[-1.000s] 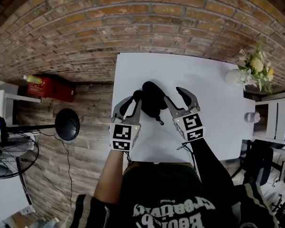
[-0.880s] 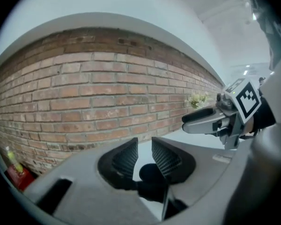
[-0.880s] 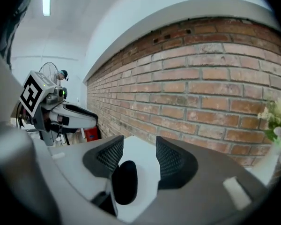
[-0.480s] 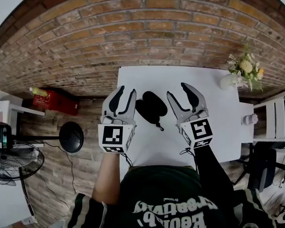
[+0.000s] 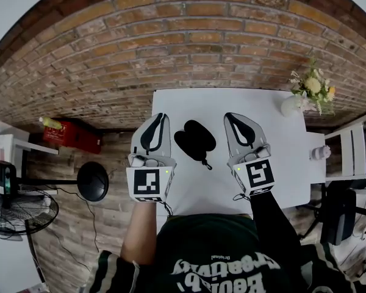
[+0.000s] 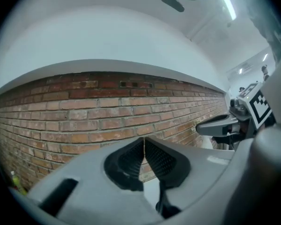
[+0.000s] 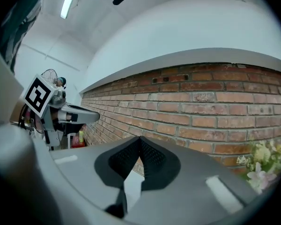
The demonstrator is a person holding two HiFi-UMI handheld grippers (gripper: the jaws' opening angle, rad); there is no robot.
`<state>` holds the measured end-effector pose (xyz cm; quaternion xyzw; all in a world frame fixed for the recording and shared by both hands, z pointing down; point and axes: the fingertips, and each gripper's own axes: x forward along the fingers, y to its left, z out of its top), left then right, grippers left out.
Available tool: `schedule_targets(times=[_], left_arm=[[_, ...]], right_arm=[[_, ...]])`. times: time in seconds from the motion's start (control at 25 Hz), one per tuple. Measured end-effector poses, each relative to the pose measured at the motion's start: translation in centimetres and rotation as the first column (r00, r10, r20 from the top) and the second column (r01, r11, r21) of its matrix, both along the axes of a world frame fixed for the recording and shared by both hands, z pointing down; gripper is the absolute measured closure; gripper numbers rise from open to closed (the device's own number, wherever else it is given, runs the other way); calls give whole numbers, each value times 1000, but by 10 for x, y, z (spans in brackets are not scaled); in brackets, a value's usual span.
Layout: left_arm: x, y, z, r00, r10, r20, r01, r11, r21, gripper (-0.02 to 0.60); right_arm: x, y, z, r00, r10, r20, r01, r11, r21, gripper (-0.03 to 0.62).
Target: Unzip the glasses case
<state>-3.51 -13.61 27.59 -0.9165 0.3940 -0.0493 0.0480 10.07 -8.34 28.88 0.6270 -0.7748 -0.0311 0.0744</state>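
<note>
The black glasses case (image 5: pixel 195 139) lies on the white table (image 5: pixel 280 163), its zipper pull cord (image 5: pixel 203 162) trailing toward me. Both grippers hover above the table on either side of it, apart from it. My left gripper (image 5: pixel 161 116) (image 6: pixel 144 140) is left of the case; its jaws have just been closing and now meet at the tips with nothing between them. On the case's right, my right gripper (image 5: pixel 233 115) (image 7: pixel 139 138) is shut and empty too. Both gripper views look level at the brick wall, and the case is hidden in them.
A white vase with flowers (image 5: pixel 310 93) stands at the table's far right corner, a small jar (image 5: pixel 320 153) at its right edge. Left of the table are a red box (image 5: pixel 70 136), a black round stand (image 5: pixel 93 180) and a fan (image 5: pixel 18 212).
Both grippers have risen off the case and drawn apart to its sides. Their jaws, open earlier, have closed empty. The case stays on the table.
</note>
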Motion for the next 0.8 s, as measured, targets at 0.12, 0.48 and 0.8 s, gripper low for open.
schedule_targets(times=[0.12, 0.48, 0.8], left_arm=[[-3, 1, -11, 1000, -7, -15, 8, 999, 38, 581], [-10, 1, -7, 1000, -10, 3, 9, 999, 32, 580], [-17, 0, -5, 1000, -16, -8, 16, 1000, 11, 580]], right_arm=[[-6, 2, 0, 1000, -15, -11, 15, 1000, 4, 582], [-7, 2, 1, 999, 15, -36, -15, 1000, 0, 583], [-11, -2, 3, 999, -3, -39, 3, 1000, -8, 582]])
